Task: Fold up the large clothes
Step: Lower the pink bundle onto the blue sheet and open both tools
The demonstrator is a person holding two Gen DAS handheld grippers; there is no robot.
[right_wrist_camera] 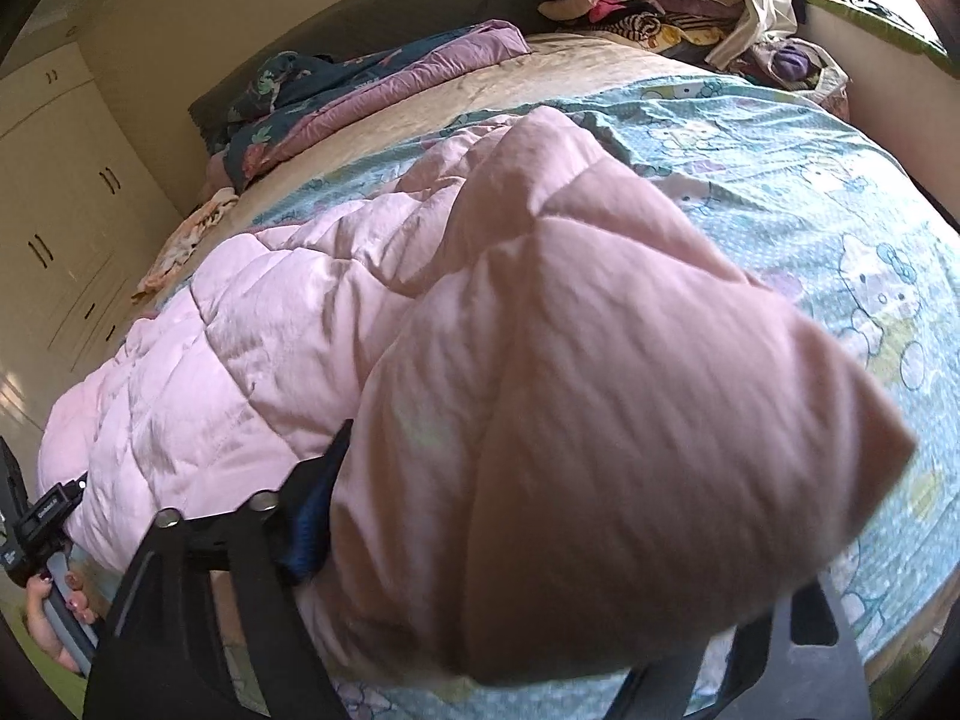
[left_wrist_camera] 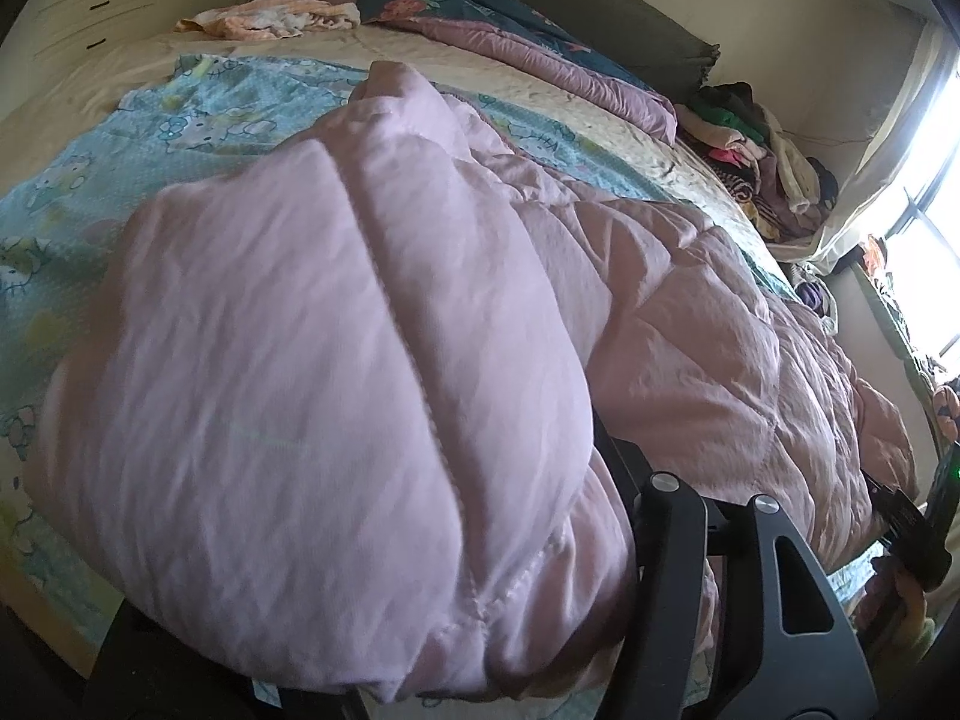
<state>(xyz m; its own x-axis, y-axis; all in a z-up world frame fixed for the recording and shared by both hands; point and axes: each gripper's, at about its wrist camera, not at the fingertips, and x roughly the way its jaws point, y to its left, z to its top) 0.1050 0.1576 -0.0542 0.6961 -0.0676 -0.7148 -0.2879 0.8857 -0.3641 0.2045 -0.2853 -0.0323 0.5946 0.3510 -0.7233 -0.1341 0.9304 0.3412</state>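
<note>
A large pink quilted garment (left_wrist_camera: 690, 312) lies across the bed on a light blue cartoon-print sheet (left_wrist_camera: 198, 120). My left gripper (left_wrist_camera: 480, 570) is shut on a bunched corner of the pink garment (left_wrist_camera: 312, 372), which bulges over the fingers and hides the tips. My right gripper (right_wrist_camera: 510, 570) is shut on the other corner of the pink garment (right_wrist_camera: 630, 420), lifted above the blue sheet (right_wrist_camera: 840, 192); its fingertips are hidden by cloth. The rest of the garment (right_wrist_camera: 240, 324) stretches left between the two grippers. The other gripper shows at each view's edge (left_wrist_camera: 912, 522) (right_wrist_camera: 36, 528).
A dark floral and mauve blanket (left_wrist_camera: 492, 30) lies bunched at the bed's head. A pile of mixed clothes (left_wrist_camera: 756, 150) sits at the far corner by the window. A small peach cloth (left_wrist_camera: 270, 21) lies near the wardrobe (right_wrist_camera: 54, 210).
</note>
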